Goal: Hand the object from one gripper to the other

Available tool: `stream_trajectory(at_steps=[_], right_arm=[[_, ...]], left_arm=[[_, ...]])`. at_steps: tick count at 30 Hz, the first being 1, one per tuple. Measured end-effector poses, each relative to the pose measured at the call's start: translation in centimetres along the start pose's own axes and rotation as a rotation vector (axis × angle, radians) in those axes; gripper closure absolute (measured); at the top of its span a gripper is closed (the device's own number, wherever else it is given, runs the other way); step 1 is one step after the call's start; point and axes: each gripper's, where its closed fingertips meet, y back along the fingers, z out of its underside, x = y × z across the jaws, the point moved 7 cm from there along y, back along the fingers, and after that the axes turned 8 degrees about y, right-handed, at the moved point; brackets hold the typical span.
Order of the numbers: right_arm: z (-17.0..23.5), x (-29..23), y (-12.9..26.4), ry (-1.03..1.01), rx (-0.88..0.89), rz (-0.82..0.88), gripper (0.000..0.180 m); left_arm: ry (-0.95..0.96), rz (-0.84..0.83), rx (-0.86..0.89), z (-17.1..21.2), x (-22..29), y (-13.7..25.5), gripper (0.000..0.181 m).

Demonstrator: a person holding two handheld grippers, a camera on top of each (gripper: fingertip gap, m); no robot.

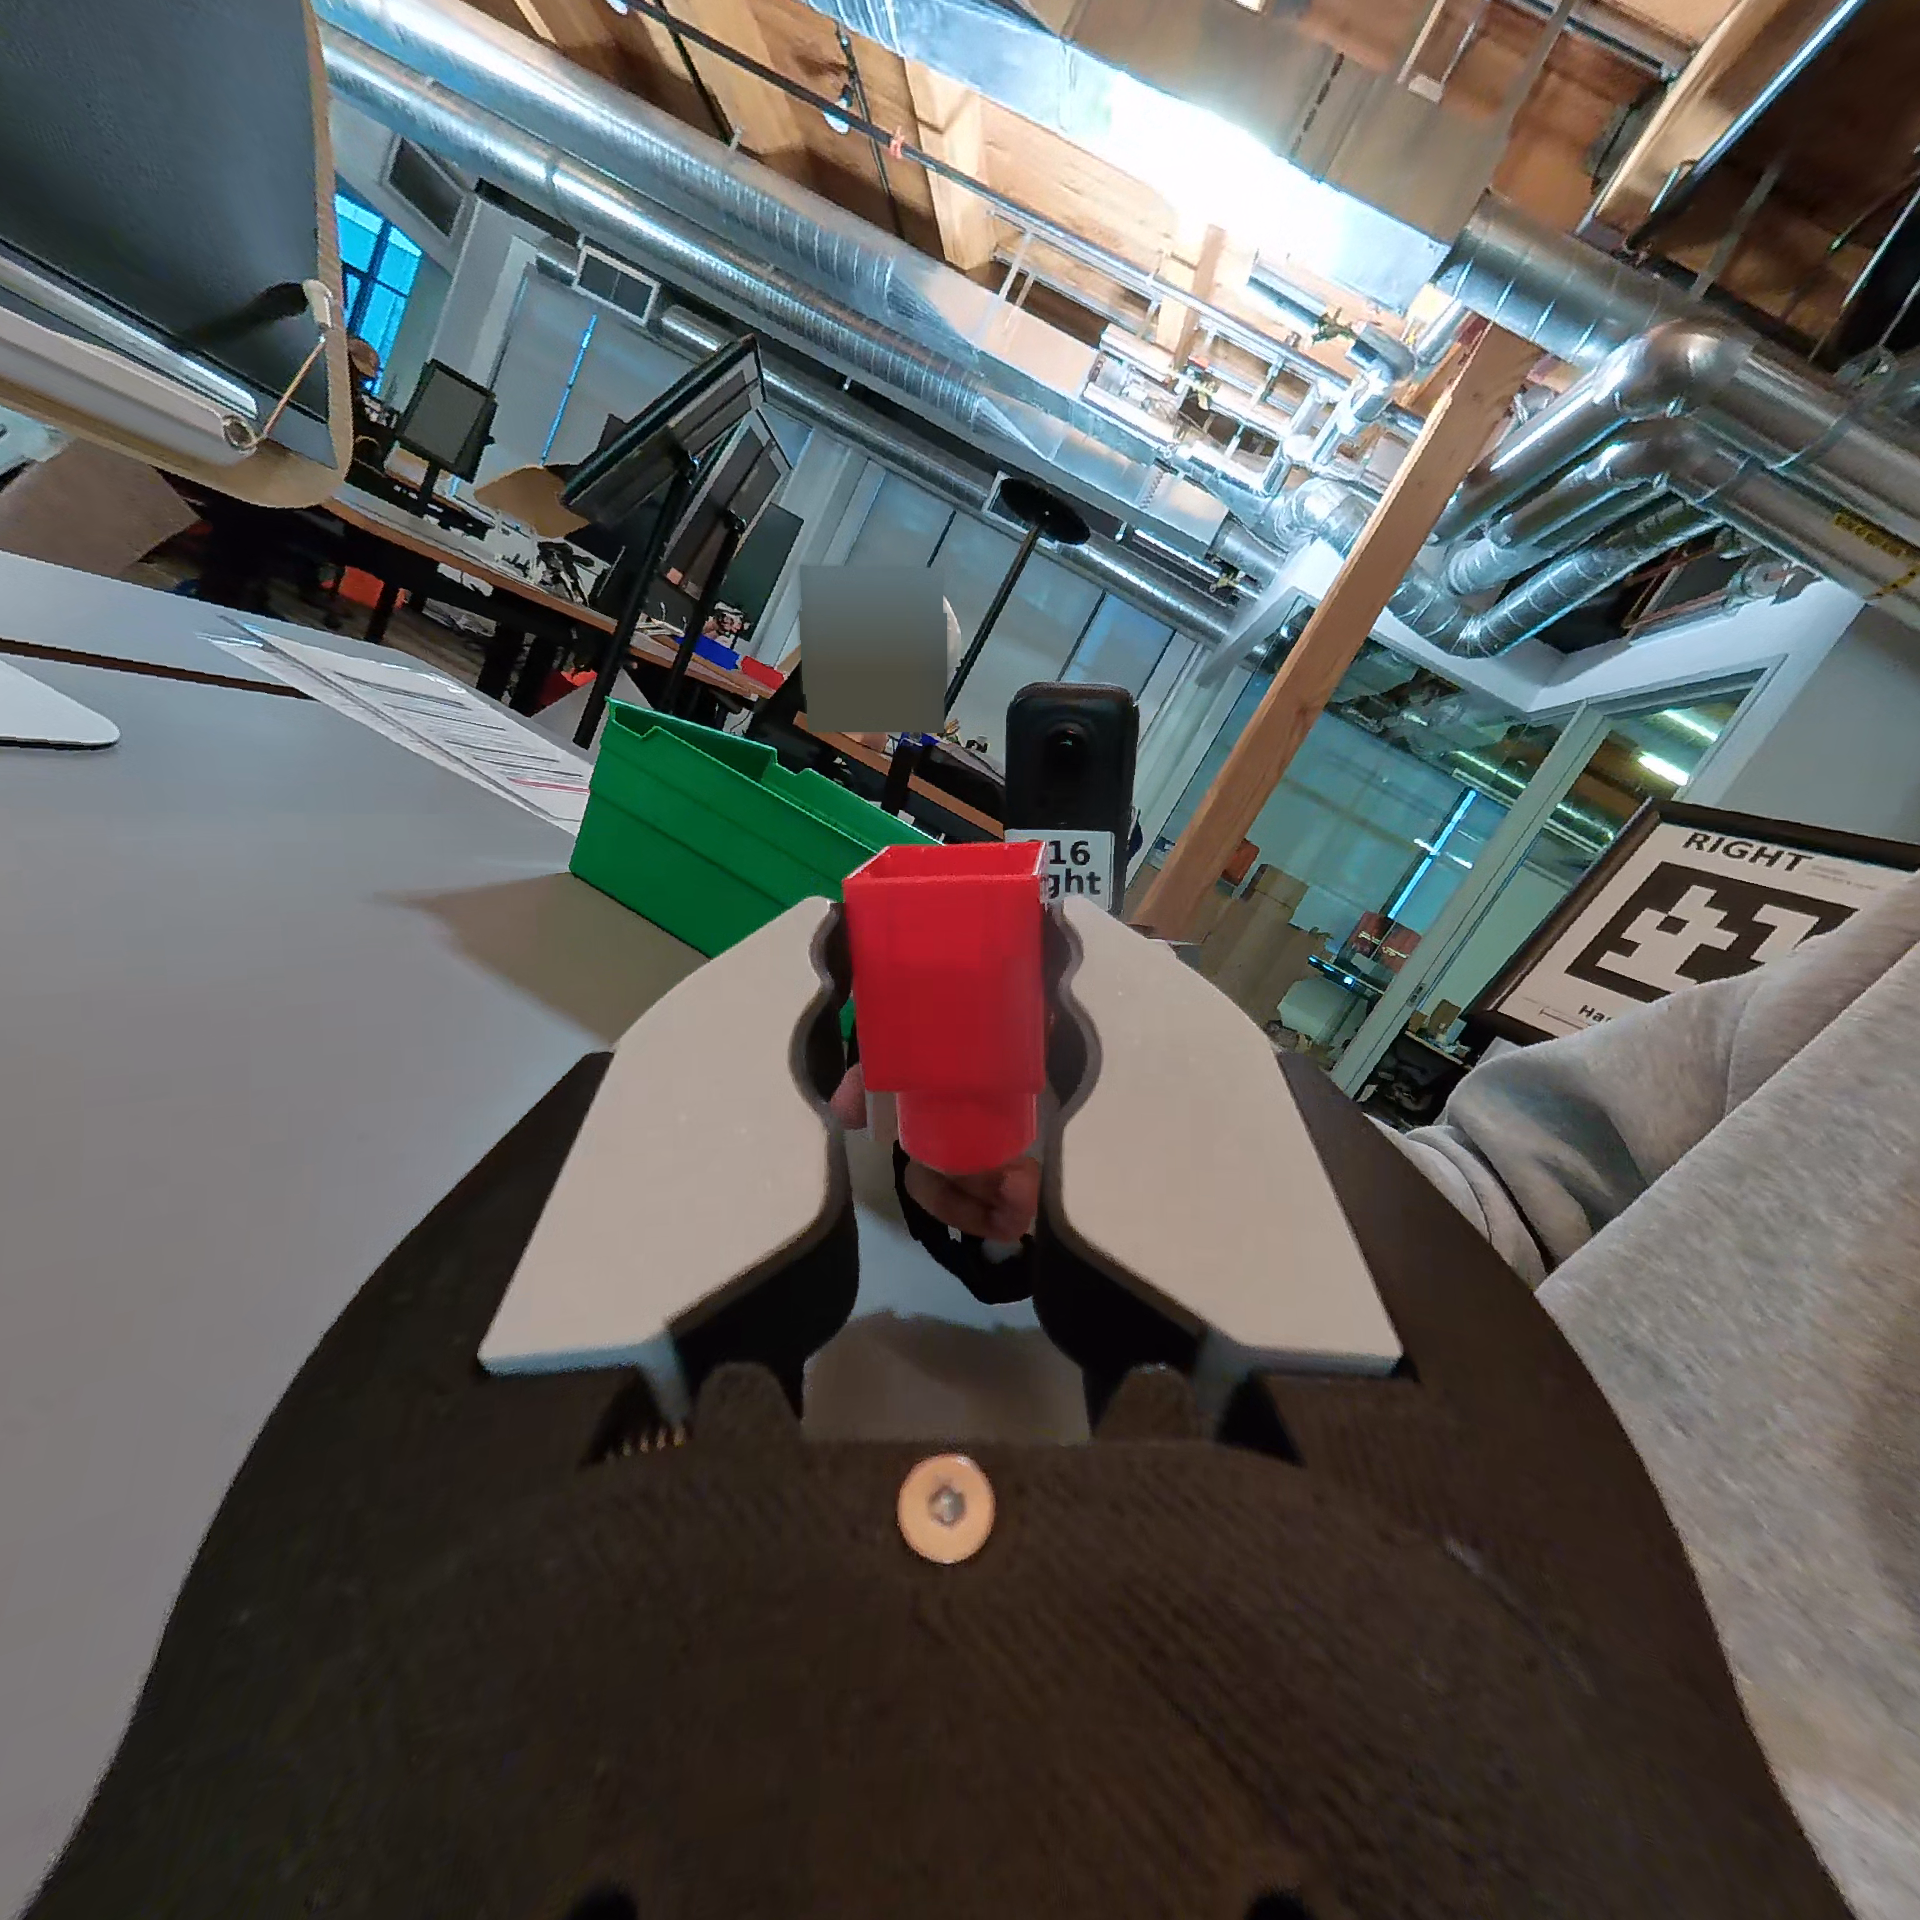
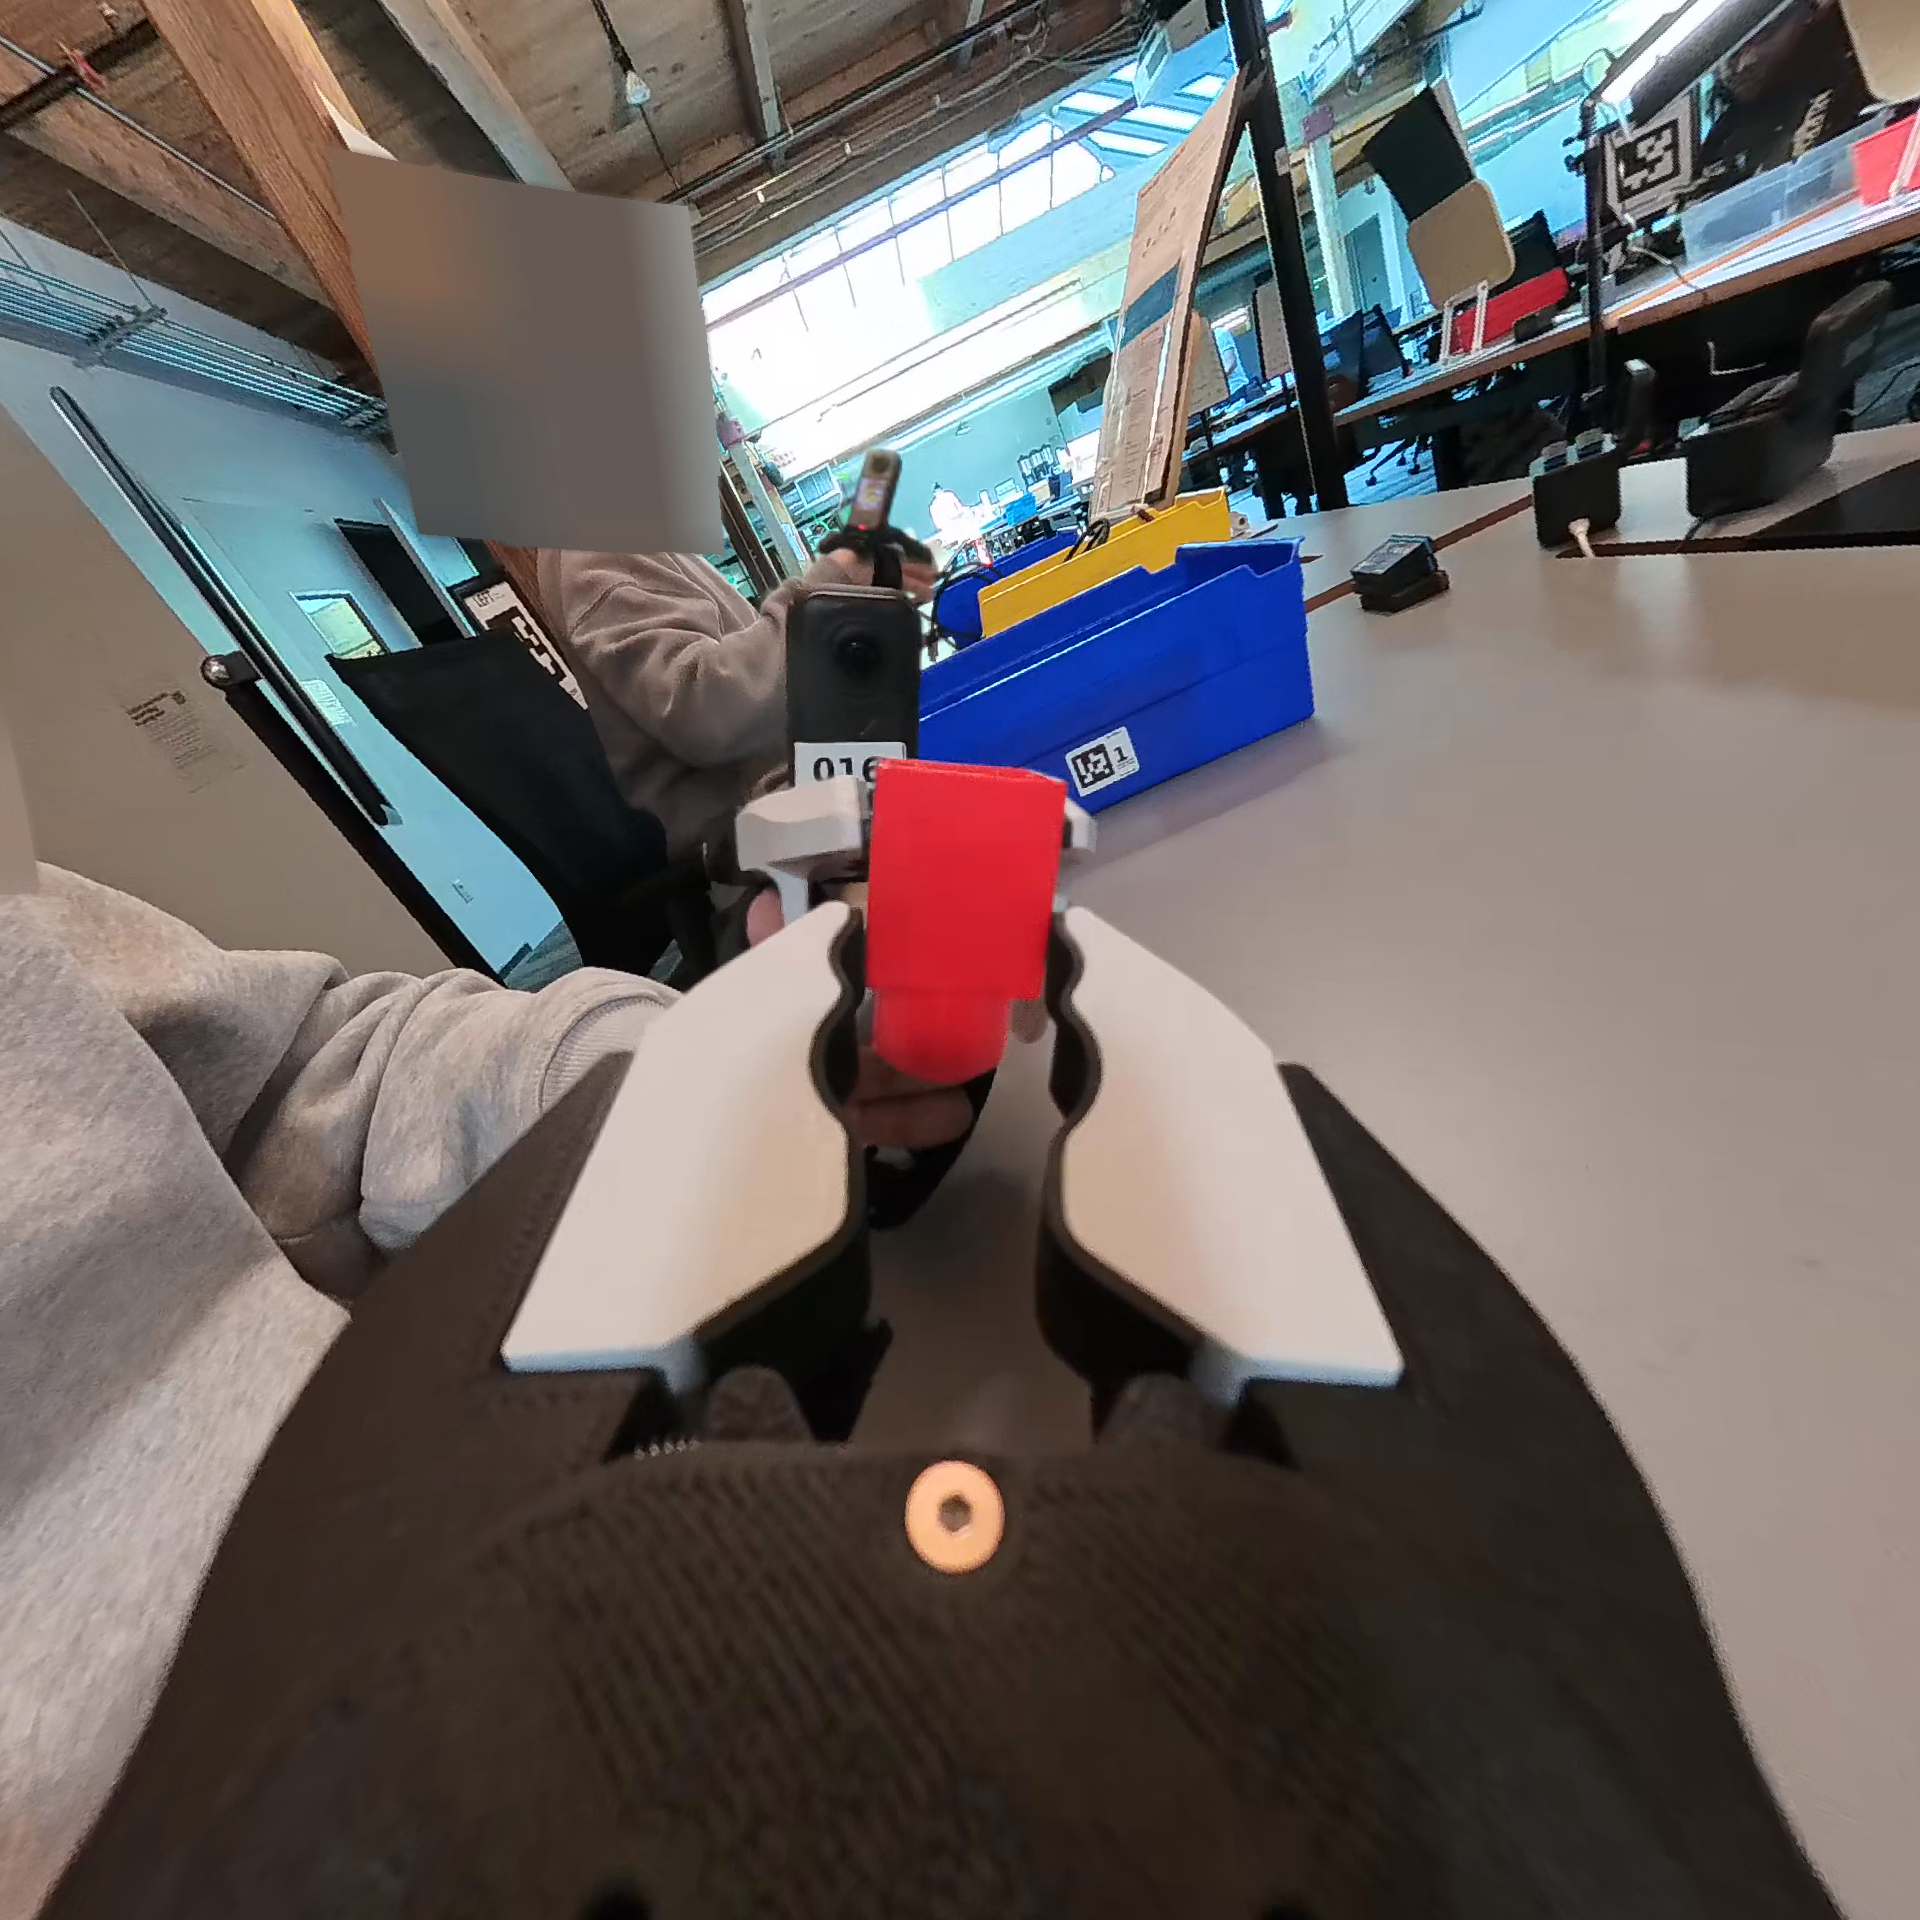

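well, starting at the left: the green bin [image 1: 707,831] sits on the grey table [image 1: 260,935], well behind the action, and is no hazard. the left gripper [image 1: 945,935] has its fingers drawn in narrow against both flanks of the red object [image 1: 940,987], a square open-topped block with a round stub below, held in the air above the table edge. i judge that grip to be carrying the weight.

moving right, the right gripper [image 2: 956,935] faces it from the opposite side. its fingers are also narrow, flanking the lower part of the block just under the left gripper's tips. from my seat i cannot tell whether its pads press the plastic or only sit beside it, since the gaps are too fine to read.

that doubt is my main risk. if i release the left before the right truly bites, the object drops to the table or over the edge. the sides look smooth and flat, so a light squeeze may let it slide out downward. if the right closes off-centre, i expect the block to twist between the two grips. the two sets of fingertips are just beside each other, so any sideways pull could knock them together and lever the piece loose. the blue bin [image 2: 1122,665] farther right is well apart.
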Motion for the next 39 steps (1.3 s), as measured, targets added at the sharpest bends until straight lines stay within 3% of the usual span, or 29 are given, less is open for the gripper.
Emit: stream_trajectory(at_steps=[5, 13, 21, 39], right_arm=[[-0.1, 0.1, 0.1, -0.016, 0.004, -0.003, 0.146], [-0.7, 0.6, 0.9, -0.081, 0.092, -0.003, 0.146], [-1.3, 1.4, 1.9, -0.175, 0.206, -0.003, 0.146], [-1.1, 0.7, 1.2, -0.102, 0.191, -0.001, 0.146]], left_arm=[[0.021, 0.012, 0.002, 0.0, 0.0, 0.0, 0.144], [0.052, 0.007, 0.015, 0.1, -0.3, -0.1, 0.126], [0.059, 0.005, -0.030, 0.7, -0.3, -0.5, 0.131], [0.115, 0.029, -0.100, 1.9, -0.4, -1.2, 0.141]])
